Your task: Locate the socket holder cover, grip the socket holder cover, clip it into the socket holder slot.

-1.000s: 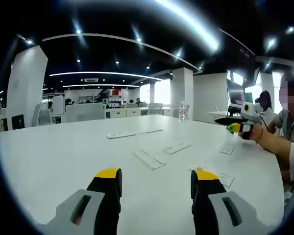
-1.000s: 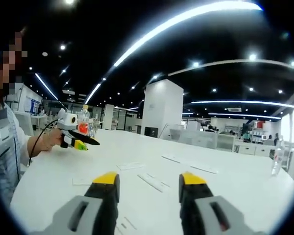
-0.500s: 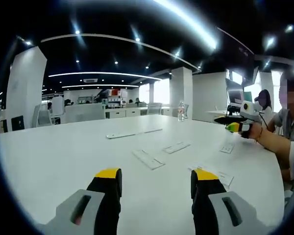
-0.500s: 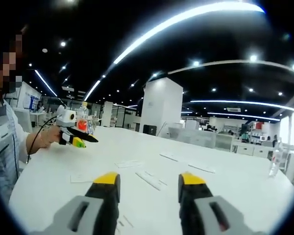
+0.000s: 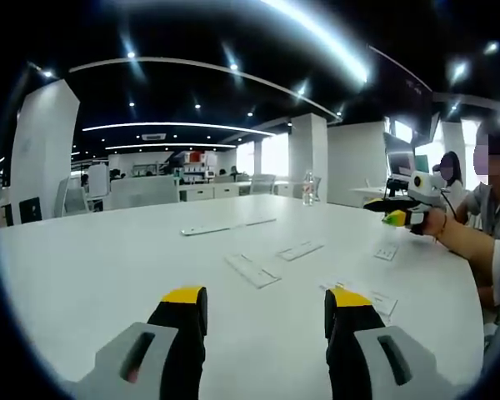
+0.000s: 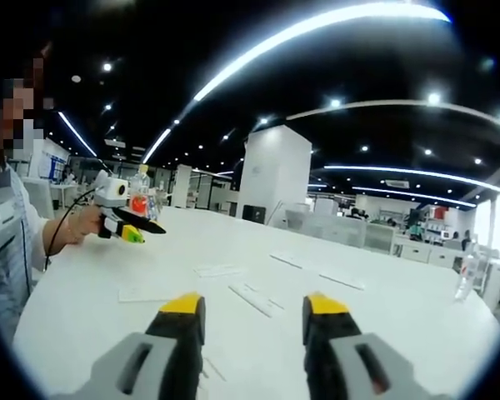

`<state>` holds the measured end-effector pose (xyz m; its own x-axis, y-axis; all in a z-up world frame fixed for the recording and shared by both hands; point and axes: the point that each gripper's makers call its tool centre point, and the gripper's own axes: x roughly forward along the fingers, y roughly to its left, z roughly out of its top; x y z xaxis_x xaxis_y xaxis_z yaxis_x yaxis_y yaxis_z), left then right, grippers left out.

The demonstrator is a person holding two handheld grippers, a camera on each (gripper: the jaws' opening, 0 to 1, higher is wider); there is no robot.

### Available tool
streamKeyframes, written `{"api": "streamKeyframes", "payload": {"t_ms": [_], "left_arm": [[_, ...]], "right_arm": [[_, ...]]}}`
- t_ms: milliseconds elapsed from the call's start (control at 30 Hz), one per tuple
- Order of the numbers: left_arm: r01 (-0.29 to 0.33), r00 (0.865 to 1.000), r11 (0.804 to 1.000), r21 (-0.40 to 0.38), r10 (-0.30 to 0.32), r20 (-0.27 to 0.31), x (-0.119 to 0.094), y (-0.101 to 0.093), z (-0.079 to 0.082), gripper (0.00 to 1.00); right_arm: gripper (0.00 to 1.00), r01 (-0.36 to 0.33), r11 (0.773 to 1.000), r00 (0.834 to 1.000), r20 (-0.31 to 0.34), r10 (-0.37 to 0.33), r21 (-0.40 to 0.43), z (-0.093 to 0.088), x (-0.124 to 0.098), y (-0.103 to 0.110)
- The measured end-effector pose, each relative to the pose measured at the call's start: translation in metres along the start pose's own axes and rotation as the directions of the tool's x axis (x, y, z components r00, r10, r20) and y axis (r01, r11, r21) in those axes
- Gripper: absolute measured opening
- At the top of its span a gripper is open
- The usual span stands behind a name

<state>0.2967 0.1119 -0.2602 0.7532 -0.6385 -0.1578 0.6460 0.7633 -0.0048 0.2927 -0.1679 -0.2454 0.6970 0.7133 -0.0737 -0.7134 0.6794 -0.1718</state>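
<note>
The right gripper (image 6: 246,312) has tipped down slightly; both it and the left gripper (image 5: 267,304) gape empty. The cover (image 5: 252,271), mid-frame on the table (image 5: 83,267), looks light, stiff; pinch its long edges.

White strips (image 5: 252,271) too small to identify, possibly socket parts

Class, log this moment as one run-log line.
phase: locate | left gripper: open, empty | right gripper: open, empty | strips: flat on table

White desk (image 5: 108,258) with white strips (image 5: 252,271); grey-and-black left claw (image 5: 264,310) and right claw (image 6: 254,315), both tipped yellow.
</note>
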Motion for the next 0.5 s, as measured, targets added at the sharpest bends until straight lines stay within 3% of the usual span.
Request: {"api": "streamKeyframes", "payload": {"t_ms": [500], "left_arm": [[0.008, 1.000, 1.000, 0.005, -0.008, 0.001, -0.0018, -0.0042, -0.0003, 0.57]], "right_arm": [[0.46, -0.018, 1.000, 1.000, -0.015, 0.018, -0.013, 0.0002, -0.0060, 0.0037]]}}
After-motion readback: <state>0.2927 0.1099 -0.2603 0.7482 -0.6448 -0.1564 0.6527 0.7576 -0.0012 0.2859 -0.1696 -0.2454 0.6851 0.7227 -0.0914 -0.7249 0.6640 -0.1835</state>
